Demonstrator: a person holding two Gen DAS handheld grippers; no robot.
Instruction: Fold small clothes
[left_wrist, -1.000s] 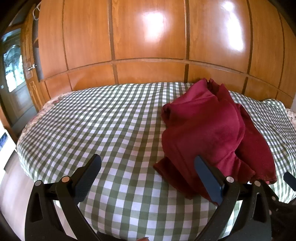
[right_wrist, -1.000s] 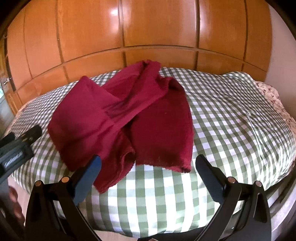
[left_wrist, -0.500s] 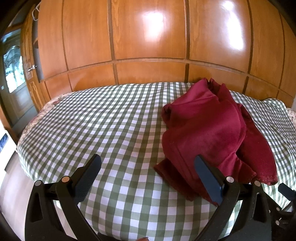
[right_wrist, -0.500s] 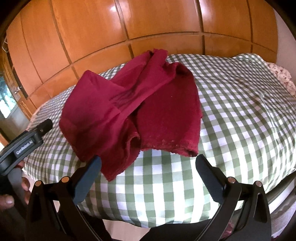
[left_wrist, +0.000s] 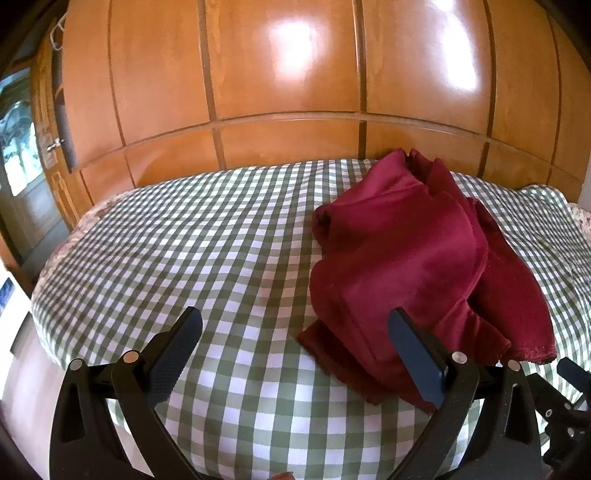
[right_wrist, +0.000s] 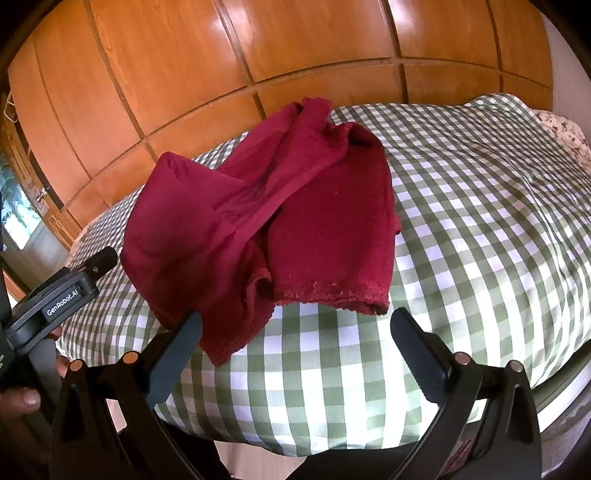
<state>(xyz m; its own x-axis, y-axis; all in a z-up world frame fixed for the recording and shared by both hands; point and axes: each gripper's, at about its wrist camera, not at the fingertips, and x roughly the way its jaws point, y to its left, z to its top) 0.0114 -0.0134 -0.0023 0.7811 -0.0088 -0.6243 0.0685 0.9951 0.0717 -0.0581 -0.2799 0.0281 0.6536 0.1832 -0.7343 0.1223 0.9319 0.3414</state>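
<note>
Crimson knit fabric, a small crumpled garment (right_wrist: 280, 218), lies heaped on the green-and-white checked bedcover (right_wrist: 480, 206) near the bed's front edge, in front of the glossy orange wooden wardrobe panels (left_wrist: 288, 81). It is bunched with one layer thrown over another and a frayed hem (right_wrist: 332, 295) facing you, so you will probably need to spread it flat before any fold can be made. Your right tool (right_wrist: 295, 343) hangs just short of that hem with its jaws spread wide and nothing between them, aimed slightly downward at the near edge. Your left tool (left_wrist: 295, 350) is also wide and empty, held low and level over the bedcover, with the garment (left_wrist: 406, 266) to its right; its right finger (left_wrist: 413, 358) overlaps the cloth's near corner in view, though you cannot tell whether it touches. In the right wrist view, your left hand (right_wrist: 22, 395) wraps the left tool's handle at the bed's left side.
</note>
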